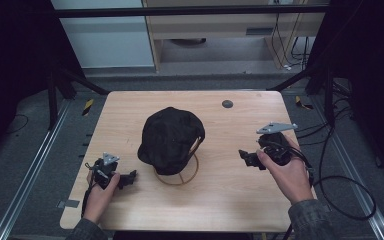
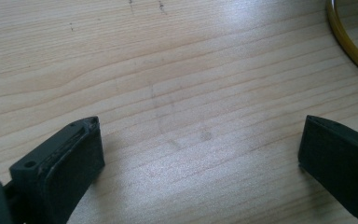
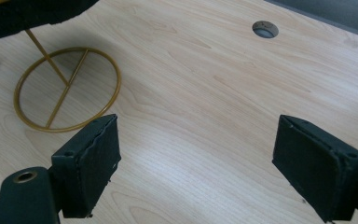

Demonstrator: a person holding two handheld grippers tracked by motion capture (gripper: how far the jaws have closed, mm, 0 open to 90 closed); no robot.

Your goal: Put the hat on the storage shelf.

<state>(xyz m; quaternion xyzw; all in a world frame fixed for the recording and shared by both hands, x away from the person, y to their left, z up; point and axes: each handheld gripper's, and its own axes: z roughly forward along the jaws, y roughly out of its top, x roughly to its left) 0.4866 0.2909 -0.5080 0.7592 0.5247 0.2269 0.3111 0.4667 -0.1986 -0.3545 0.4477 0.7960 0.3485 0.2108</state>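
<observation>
1. I see the black cap (image 1: 171, 139) sitting on its gold wire stand (image 1: 180, 176) in the middle of the counter (image 1: 230, 200).
2. My left gripper (image 1: 130, 177) is wide open and empty, left of the stand.
3. My right gripper (image 1: 244, 156) is also open and empty, right of the cap.

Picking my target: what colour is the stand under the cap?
Gold wire stand, round base ring, clearest in the right gripper view; the cap is black.

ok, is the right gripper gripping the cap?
No. In the right gripper view the right gripper has its jaws wide apart over bare table, and the cap sits on its stand.
</observation>
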